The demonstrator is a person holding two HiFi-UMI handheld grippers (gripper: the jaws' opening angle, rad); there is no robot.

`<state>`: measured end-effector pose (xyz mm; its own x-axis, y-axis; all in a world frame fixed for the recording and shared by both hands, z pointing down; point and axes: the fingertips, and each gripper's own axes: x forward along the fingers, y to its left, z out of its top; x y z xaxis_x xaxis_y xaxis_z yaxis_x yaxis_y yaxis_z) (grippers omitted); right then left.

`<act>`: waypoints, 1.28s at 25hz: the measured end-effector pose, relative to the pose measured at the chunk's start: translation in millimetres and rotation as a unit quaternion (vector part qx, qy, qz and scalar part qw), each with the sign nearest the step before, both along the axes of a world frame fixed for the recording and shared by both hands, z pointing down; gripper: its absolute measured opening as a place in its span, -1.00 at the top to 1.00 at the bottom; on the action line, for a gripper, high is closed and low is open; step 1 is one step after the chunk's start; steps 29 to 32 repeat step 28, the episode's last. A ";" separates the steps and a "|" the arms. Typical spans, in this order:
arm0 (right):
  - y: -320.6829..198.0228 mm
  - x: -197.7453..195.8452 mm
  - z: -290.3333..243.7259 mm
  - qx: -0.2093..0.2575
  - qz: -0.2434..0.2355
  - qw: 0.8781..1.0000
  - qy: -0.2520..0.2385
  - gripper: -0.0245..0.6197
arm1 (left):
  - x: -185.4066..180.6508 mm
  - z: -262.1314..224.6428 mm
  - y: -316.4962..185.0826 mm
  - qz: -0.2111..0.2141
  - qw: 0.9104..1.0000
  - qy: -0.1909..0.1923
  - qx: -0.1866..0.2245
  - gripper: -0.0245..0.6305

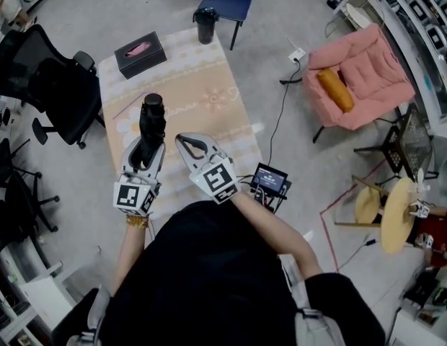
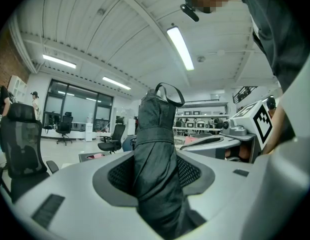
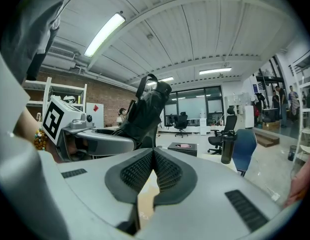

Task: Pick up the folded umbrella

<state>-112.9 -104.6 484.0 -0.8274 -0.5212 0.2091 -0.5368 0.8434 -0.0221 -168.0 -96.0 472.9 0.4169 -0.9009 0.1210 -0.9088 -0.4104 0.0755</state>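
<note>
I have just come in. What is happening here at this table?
A person holds a gripper in each hand. The left gripper has its jaws closed on a black folded umbrella and holds it upright over the table. The right gripper is beside it, jaws together, with nothing between them. A dark box and a black cup stand at the table's far end.

The left forearm [image 1: 130, 254] and right forearm [image 1: 270, 229] reach forward from the body, each hand carrying its tongs close beside the other, tips pointing away and roughly level. The left tongs [image 1: 148, 152] have both pads pressed against the folded umbrella [image 1: 152, 121], which rises out of the grip. The right tongs [image 1: 184, 143] are closed pad to pad.
</note>
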 end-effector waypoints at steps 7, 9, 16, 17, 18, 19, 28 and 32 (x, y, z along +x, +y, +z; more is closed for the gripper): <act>2.2 -2.2 1.2 0.003 -0.008 1.000 0.005 0.88 | -0.8 4.9 0.7 0.002 1.000 0.000 -0.005 0.28; 2.7 -2.2 -0.9 0.002 -0.008 1.000 0.001 0.88 | -0.7 4.5 1.1 0.002 1.000 0.000 -0.007 0.28; 0.3 -1.6 0.0 0.002 -0.002 1.000 0.004 0.88 | -3.6 6.2 0.6 0.002 1.000 -0.003 -0.007 0.28; 0.0 -2.2 0.6 0.002 -0.002 1.000 0.005 0.88 | -4.4 7.3 0.4 0.002 1.000 -0.004 -0.008 0.28; -0.1 -2.7 1.4 0.002 -0.001 1.000 0.005 0.88 | -5.3 8.5 0.5 0.001 1.000 -0.004 -0.009 0.28; 0.2 -3.2 1.7 0.002 -0.002 1.000 0.005 0.88 | -5.9 9.6 0.7 0.001 1.000 -0.003 -0.011 0.28; -1.3 -3.7 -1.0 0.002 -0.004 1.000 0.003 0.88 | -6.7 13.3 -0.4 0.000 1.000 -0.002 -0.017 0.28; -1.3 -3.7 -1.0 0.002 -0.004 1.000 0.003 0.88 | -6.7 13.3 -0.4 0.000 1.000 -0.002 -0.017 0.28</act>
